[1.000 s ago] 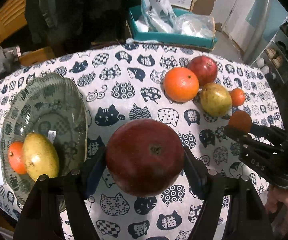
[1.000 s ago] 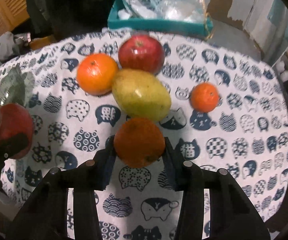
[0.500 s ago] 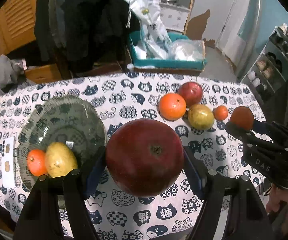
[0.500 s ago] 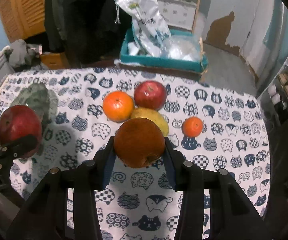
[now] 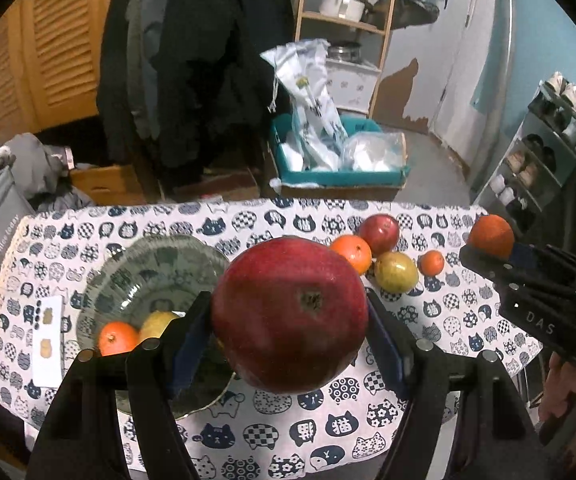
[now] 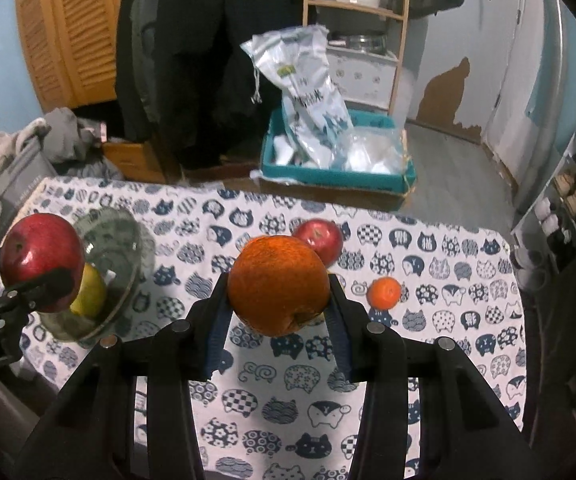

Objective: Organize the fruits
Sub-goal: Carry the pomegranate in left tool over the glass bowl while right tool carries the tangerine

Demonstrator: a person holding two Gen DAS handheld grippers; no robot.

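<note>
2 fruits: glossy red apple (image 5: 290,312), dimpled orange (image 6: 279,285)

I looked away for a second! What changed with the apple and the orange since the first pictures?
Both went up: the left hand-held gripper lifted the red apple and the right hand-held gripper lifted the orange higher above the table. Nothing was grabbed or dropped. The bowl and the other fruits stayed put.
</note>
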